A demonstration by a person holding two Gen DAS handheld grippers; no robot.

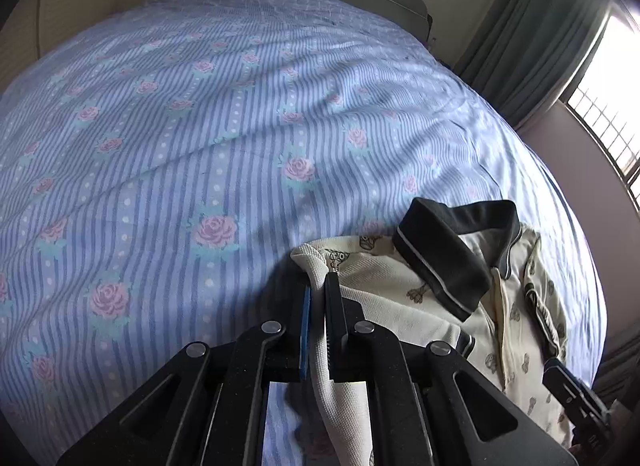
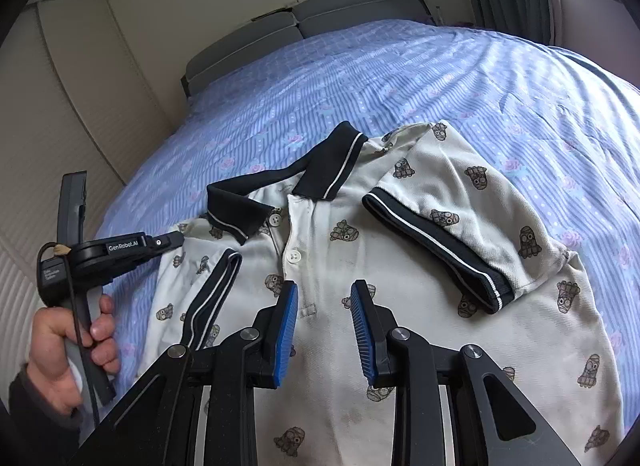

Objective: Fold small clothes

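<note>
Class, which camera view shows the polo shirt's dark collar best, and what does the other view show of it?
The right wrist view: the collar lies open, both flaps and white piping visible above the buttons. The left wrist view shows the collar sideways at the frame's lower right, one flap foreshortened, the placket barely visible.

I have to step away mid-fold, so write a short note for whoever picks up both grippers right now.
Left gripper: shut on the shoulder edge of the polo shirt.
Right gripper: open, nothing between the pads, over the shirt's chest.
Shirt lies front up on the bed, collar toward the headboard; one sleeve is already folded in over the chest.
Left to do: fold in the side the left gripper holds, then fold the body up.
</note>
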